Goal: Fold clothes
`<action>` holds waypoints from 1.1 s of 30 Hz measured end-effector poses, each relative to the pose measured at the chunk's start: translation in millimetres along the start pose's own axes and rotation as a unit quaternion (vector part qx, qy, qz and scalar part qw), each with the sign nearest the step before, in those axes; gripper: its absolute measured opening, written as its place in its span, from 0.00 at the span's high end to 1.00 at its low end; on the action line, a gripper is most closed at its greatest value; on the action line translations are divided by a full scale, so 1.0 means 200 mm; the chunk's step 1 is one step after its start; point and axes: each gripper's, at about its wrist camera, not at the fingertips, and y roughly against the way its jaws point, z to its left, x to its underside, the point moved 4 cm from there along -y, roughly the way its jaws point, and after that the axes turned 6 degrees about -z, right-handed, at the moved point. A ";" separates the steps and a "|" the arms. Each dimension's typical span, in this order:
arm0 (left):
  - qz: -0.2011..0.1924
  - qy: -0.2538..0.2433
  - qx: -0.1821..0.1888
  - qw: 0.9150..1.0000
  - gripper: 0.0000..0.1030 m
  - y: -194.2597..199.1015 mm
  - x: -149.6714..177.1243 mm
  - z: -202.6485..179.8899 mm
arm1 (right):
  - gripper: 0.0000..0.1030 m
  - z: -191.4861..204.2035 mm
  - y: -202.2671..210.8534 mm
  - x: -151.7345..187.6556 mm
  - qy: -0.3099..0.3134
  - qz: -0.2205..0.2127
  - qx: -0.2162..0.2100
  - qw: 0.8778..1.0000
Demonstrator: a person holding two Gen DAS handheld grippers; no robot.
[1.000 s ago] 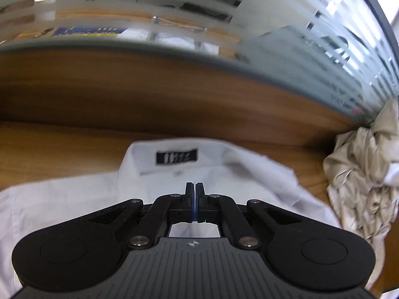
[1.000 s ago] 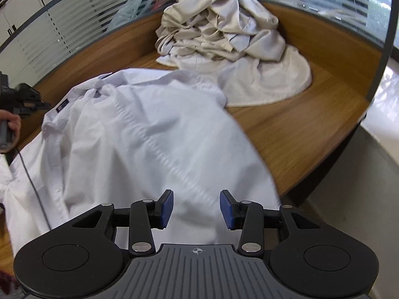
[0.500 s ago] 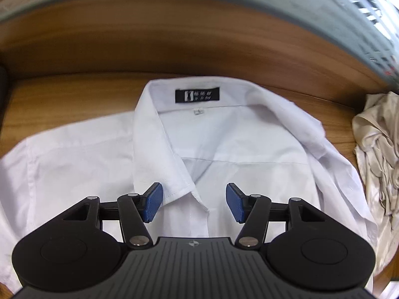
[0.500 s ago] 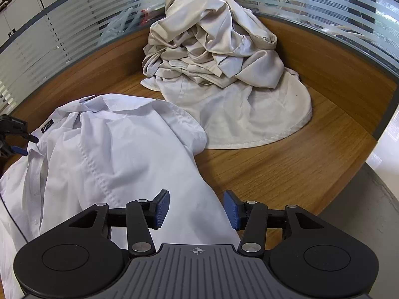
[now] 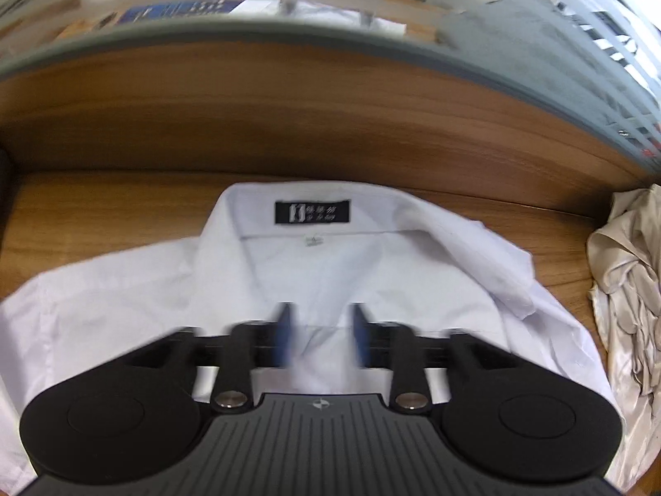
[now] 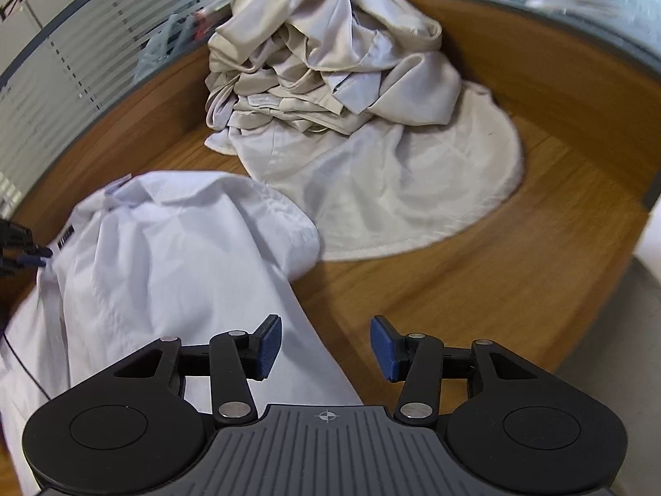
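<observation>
The left gripper (image 5: 320, 337), jaws just sprung apart and holding nothing, hangs over the white shirt (image 5: 351, 273) spread on the wooden table (image 5: 103, 215); only this view reads the collar label (image 5: 312, 212). The right gripper (image 6: 326, 351), also open and empty, sits at the shirt's edge; beyond, a beige clothes heap (image 6: 351, 95).

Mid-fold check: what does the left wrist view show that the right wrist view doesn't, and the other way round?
Left wrist only: the left gripper, jaws open over the collar opening, pads blurred, its jaws having just opened; the black neck label head-on.

Right wrist only: the right gripper, open, empty, over the shirt's edge and bare wooden table; the whole beige clothes pile.

Both: the white shirt, the table, and at least part of the pile.
</observation>
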 end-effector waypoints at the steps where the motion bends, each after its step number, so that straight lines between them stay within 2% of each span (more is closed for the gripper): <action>1: -0.006 0.000 0.006 1.000 0.42 0.02 -0.01 -0.01 | 0.51 0.00 -0.04 -0.02 -0.015 0.001 -0.011 1.000; 5: -0.011 -0.009 0.030 0.999 0.33 0.13 -0.03 -0.02 | 0.52 -0.05 -0.19 -0.09 -0.094 0.005 -0.053 0.994; 7: -0.010 -0.021 0.040 0.999 0.33 0.18 -0.01 -0.04 | 0.53 -0.08 -0.28 -0.10 -0.127 0.025 -0.063 0.990; 9: -0.010 -0.033 0.049 0.998 0.31 0.23 0.00 -0.04 | 0.62 -0.09 -0.34 -0.10 -0.149 0.039 -0.073 0.985; 10: -0.009 -0.039 0.052 0.998 0.30 0.26 0.01 -0.04 | 0.62 -0.10 -0.37 -0.10 -0.160 0.046 -0.079 0.983; 11: -0.008 -0.043 0.055 0.998 0.29 0.28 0.03 -0.04 | 0.67 -0.10 -0.39 -0.09 -0.174 0.052 -0.087 0.980; 12: -0.007 -0.048 0.058 0.997 0.28 0.29 0.04 -0.04 | 0.79 -0.11 -0.41 -0.08 -0.186 0.057 -0.094 0.976; 14: -0.004 -0.055 0.063 0.996 0.27 0.32 0.07 -0.04 | 0.94 -0.11 -0.40 -0.09 -0.191 0.050 -0.091 0.976; 16: -0.001 -0.056 0.070 0.996 0.27 0.35 0.10 -0.03 | 0.95 -0.11 -0.37 -0.12 -0.185 0.035 -0.085 0.978; 17: 0.001 -0.052 0.077 0.996 0.27 0.37 0.10 -0.02 | 0.96 -0.11 -0.35 -0.14 -0.180 0.026 -0.081 0.980; 22: 0.012 -0.023 0.107 0.994 0.26 0.40 0.12 0.00 | 0.97 0.01 -0.06 -0.43 -0.082 -0.076 -0.043 0.993; 26: 0.014 -0.002 0.129 0.992 0.25 0.44 0.11 0.01 | 0.97 0.27 0.22 -0.53 0.029 -0.120 -0.056 0.991; 30: 0.022 0.026 0.153 0.988 0.23 0.47 0.11 0.04 | 0.97 0.53 0.45 -0.44 0.100 -0.121 -0.089 0.984; 33: 0.032 0.058 0.171 0.983 0.23 0.47 0.13 0.07 | 0.97 0.65 0.55 -0.31 0.109 -0.092 -0.128 0.981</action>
